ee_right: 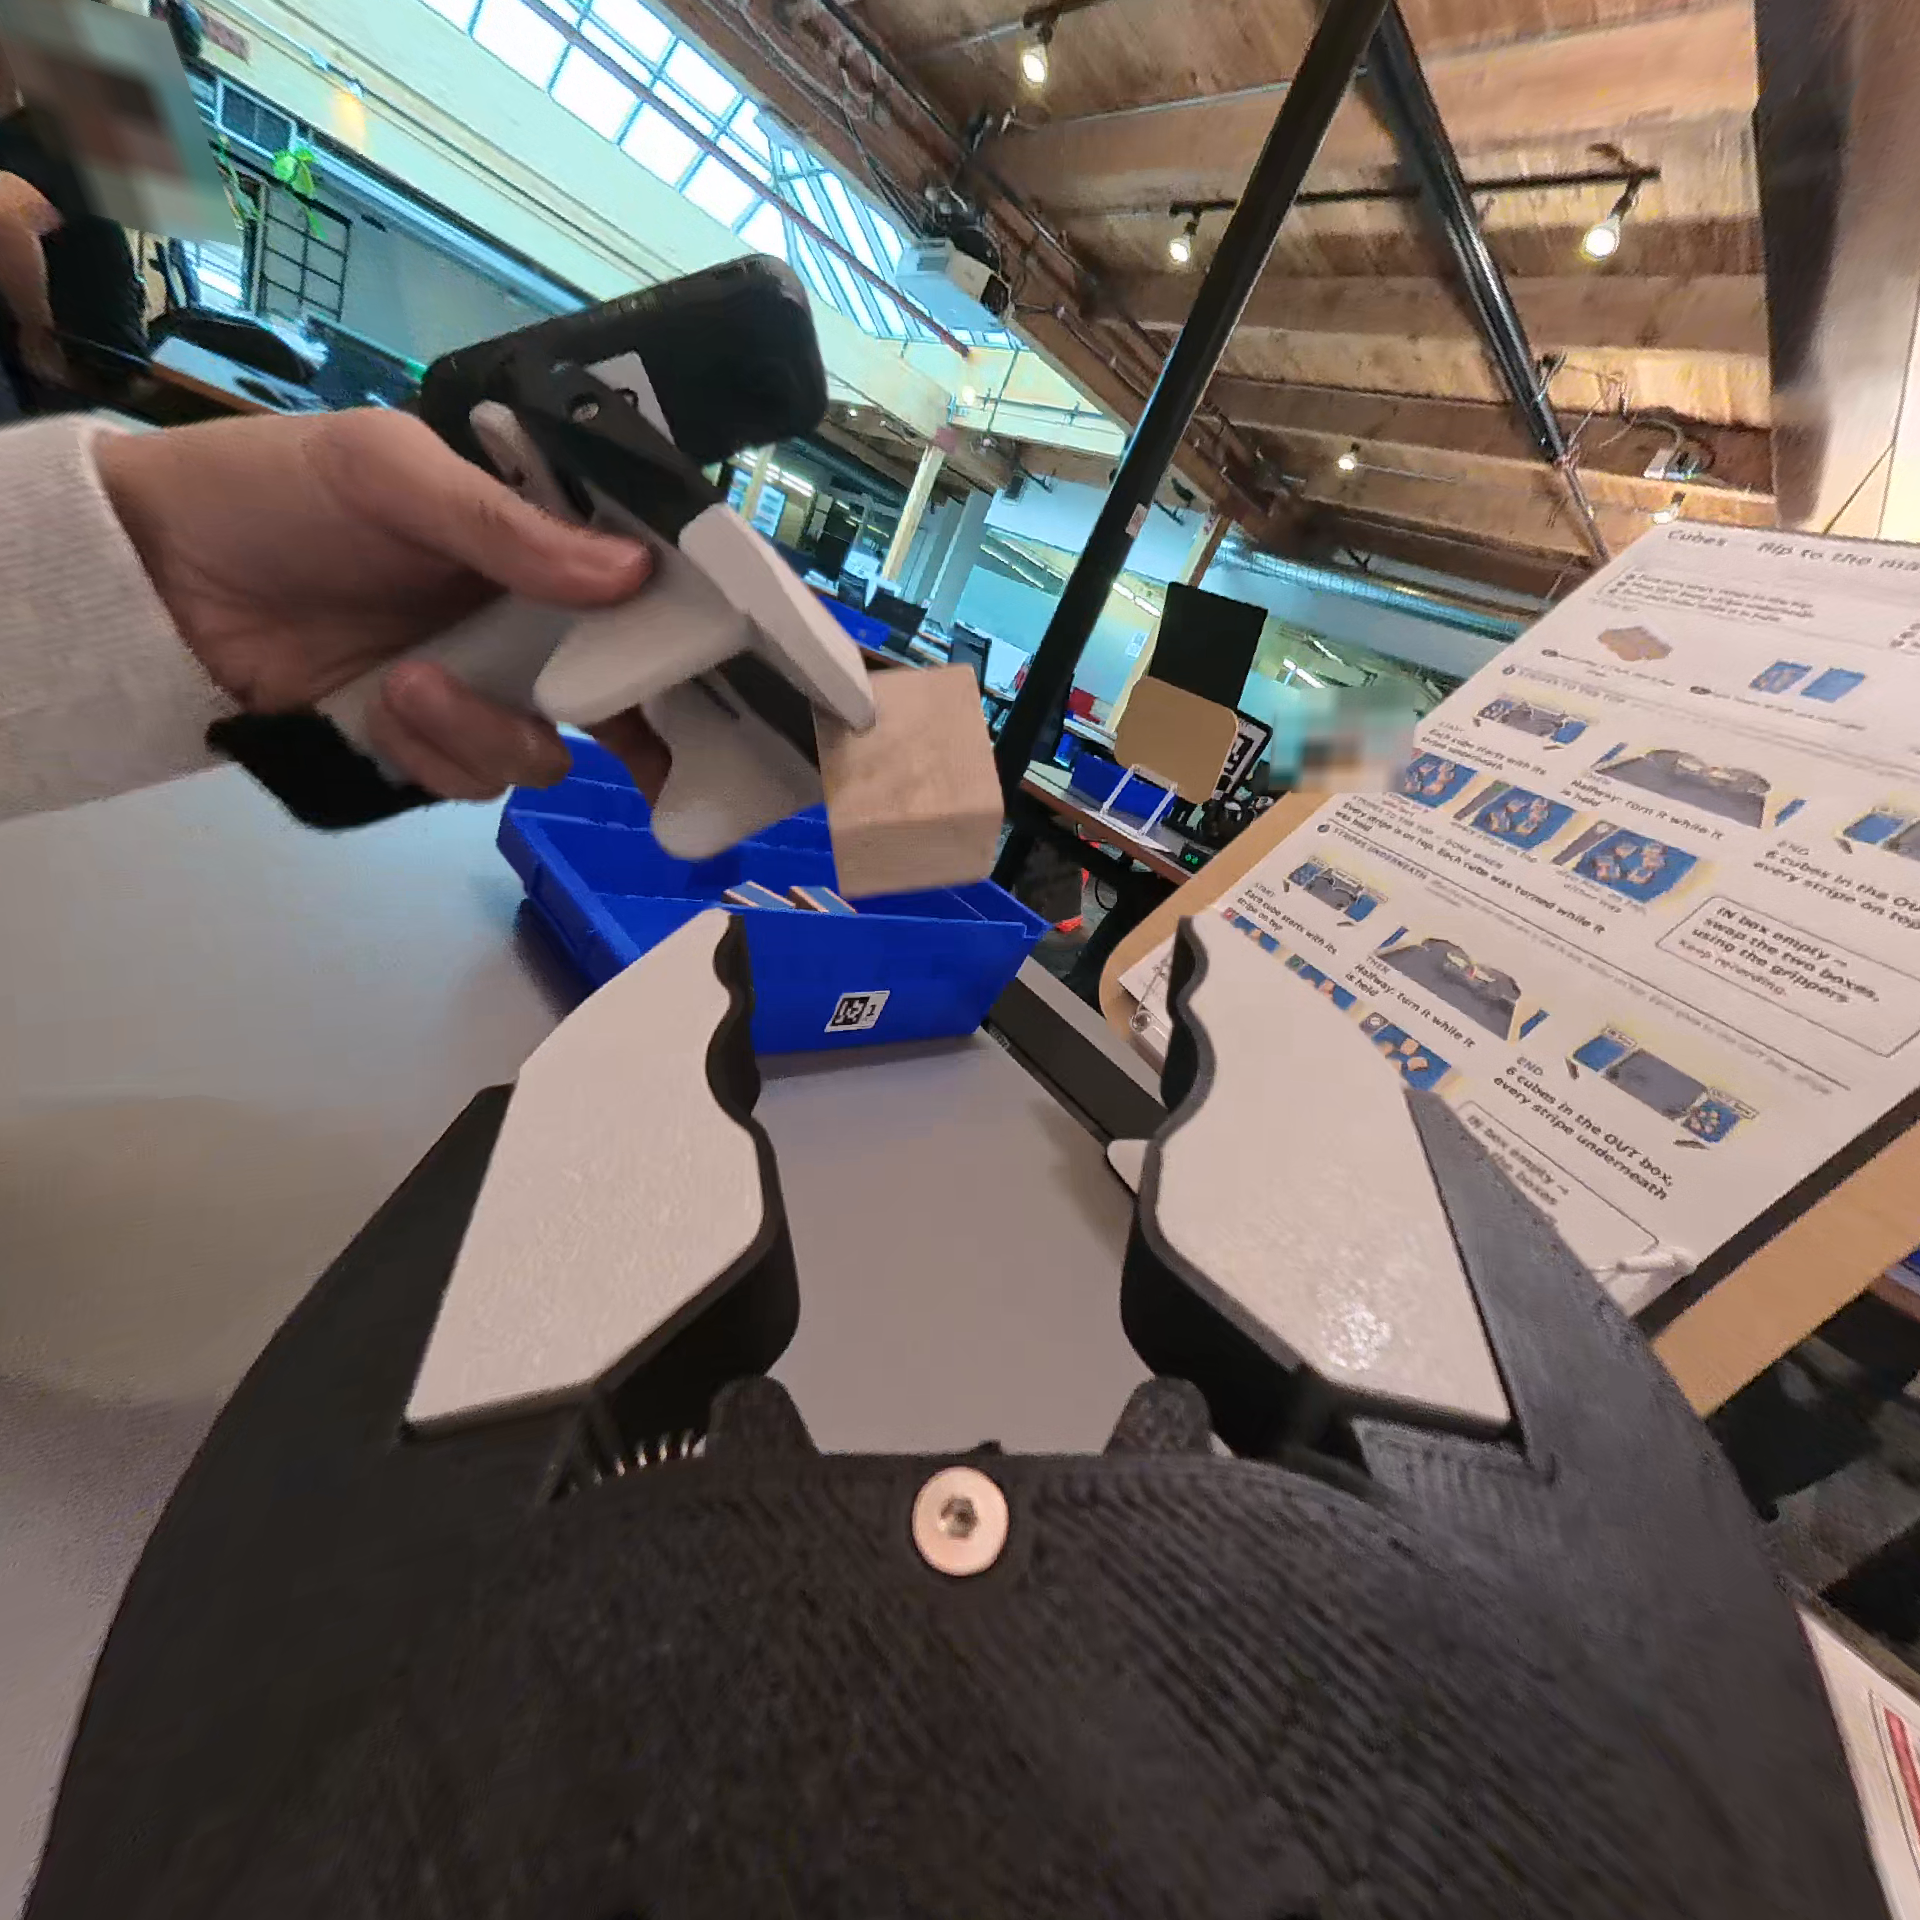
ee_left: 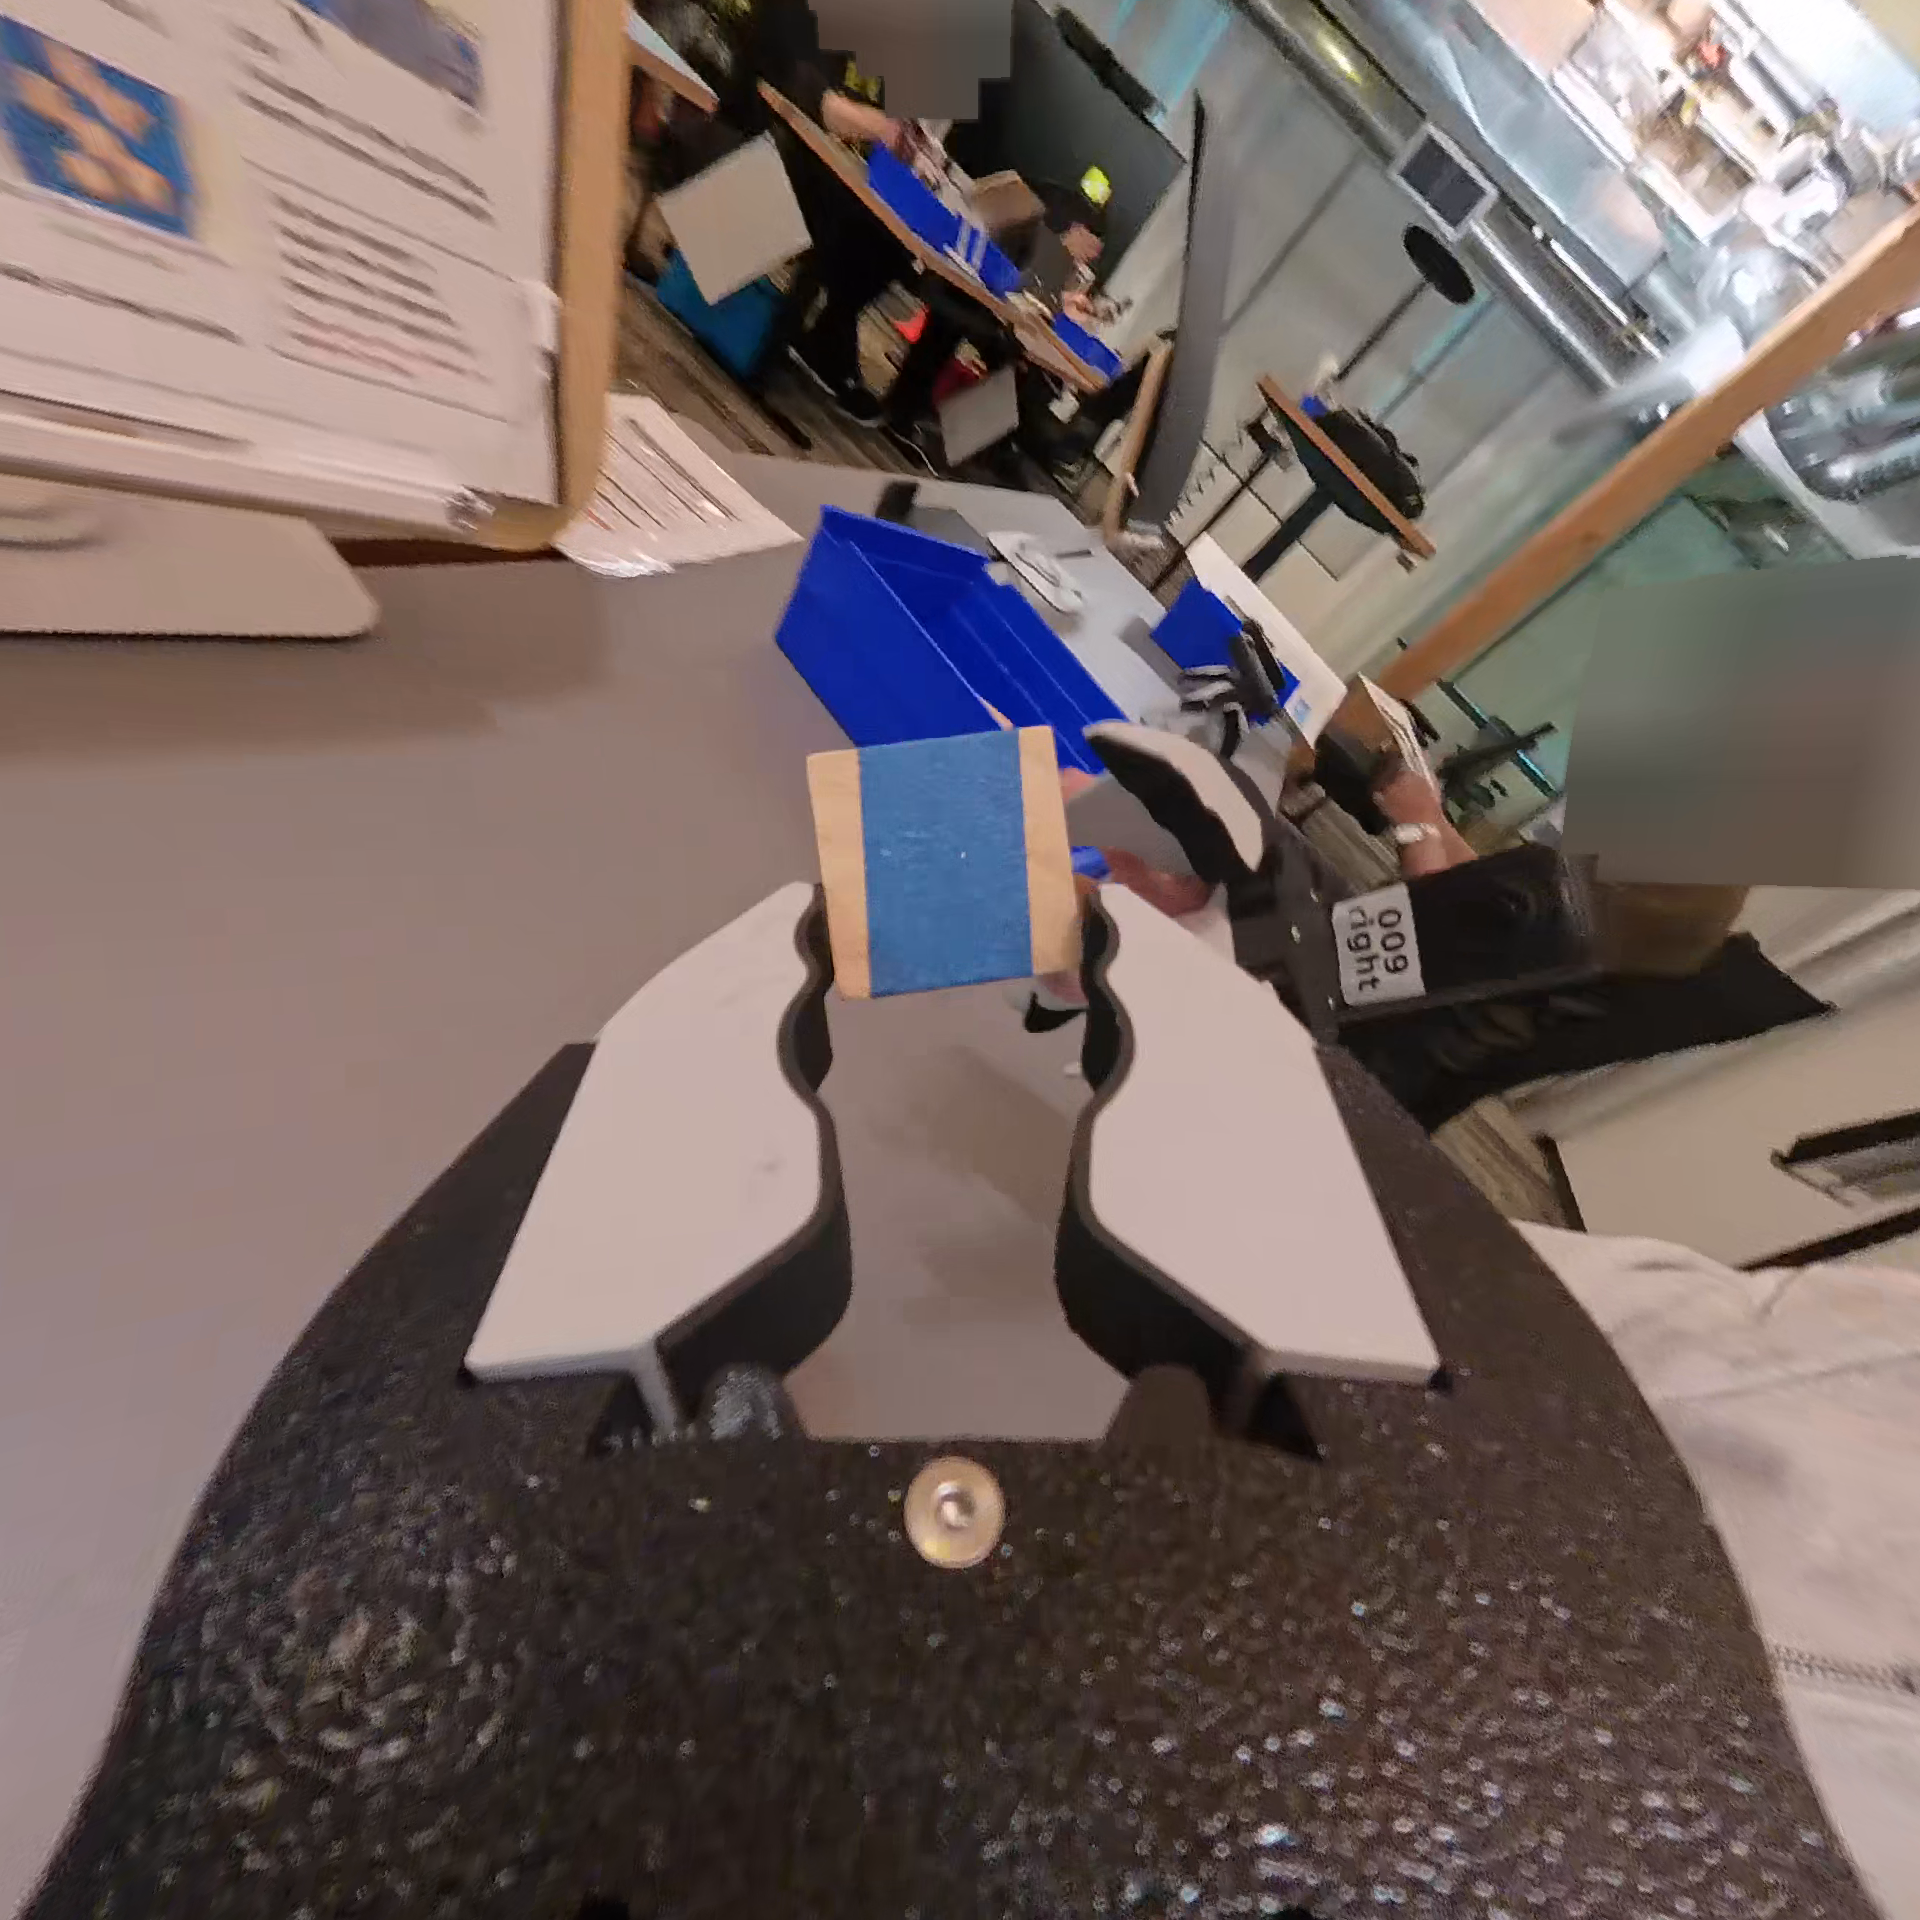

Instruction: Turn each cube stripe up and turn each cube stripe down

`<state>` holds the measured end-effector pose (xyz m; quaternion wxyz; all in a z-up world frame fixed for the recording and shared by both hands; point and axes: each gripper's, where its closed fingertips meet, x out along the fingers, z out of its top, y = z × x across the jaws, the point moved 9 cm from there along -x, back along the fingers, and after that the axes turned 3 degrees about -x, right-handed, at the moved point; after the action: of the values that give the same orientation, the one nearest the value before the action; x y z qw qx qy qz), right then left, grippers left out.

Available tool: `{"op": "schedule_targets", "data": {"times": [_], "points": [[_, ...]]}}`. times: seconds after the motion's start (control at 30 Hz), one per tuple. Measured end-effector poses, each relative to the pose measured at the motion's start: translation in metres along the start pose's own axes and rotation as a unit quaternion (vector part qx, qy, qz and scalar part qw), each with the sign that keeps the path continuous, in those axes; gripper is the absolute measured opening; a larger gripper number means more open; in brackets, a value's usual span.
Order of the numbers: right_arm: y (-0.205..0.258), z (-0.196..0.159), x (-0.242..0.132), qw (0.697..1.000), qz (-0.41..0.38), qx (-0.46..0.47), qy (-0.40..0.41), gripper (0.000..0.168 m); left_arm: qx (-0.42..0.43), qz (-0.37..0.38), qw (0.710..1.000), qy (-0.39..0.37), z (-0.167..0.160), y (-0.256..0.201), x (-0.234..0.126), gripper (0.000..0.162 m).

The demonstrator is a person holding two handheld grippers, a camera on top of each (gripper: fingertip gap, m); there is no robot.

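My left gripper point(ee_left: 951, 925) is shut on a wooden cube point(ee_left: 940, 862) held in the air above the grey table point(ee_left: 416, 883). The cube's blue stripe faces the left wrist camera. In the right wrist view the same cube point(ee_right: 914, 790) shows only plain wood, gripped by the left gripper point(ee_right: 821, 769) in a person's hand. My right gripper point(ee_right: 956, 956) is open and empty, below and in front of the cube. One of its fingers point(ee_left: 1184, 800) shows just right of the cube in the left wrist view.
A blue divided bin point(ee_right: 894, 977) stands on the table behind the cube, with striped cubes point(ee_right: 790, 896) inside; it also shows in the left wrist view point(ee_left: 894, 634). An instruction board point(ee_right: 1558, 883) leans at the right. A black pole point(ee_right: 1174, 436) rises behind the bin.
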<state>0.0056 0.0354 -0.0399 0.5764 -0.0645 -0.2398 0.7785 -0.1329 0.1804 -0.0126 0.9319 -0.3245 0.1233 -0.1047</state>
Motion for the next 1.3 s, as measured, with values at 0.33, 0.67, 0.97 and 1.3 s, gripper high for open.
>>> {"op": "schedule_targets", "data": {"times": [0.33,0.67,0.97,1.3], "points": [[0.008,-0.001,-0.011,0.999,0.009,-0.027,-0.014,0.062,-0.039,-0.119,0.991,0.042,-0.031,-0.022,0.047,0.045],[-0.002,0.004,-0.025,0.999,0.018,-0.039,0.027,0.045,-0.019,-0.123,0.992,0.036,-0.034,-0.025,0.058,0.052],[-0.132,0.01,-0.134,0.915,-0.056,-0.01,0.399,0.045,0.102,-0.003,0.994,-0.029,-0.034,-0.018,0.054,0.078],[-0.236,-0.083,-0.252,0.632,0.016,0.114,0.767,0.045,0.097,-0.019,0.995,0.008,-0.05,-0.01,0.07,0.077]]}}
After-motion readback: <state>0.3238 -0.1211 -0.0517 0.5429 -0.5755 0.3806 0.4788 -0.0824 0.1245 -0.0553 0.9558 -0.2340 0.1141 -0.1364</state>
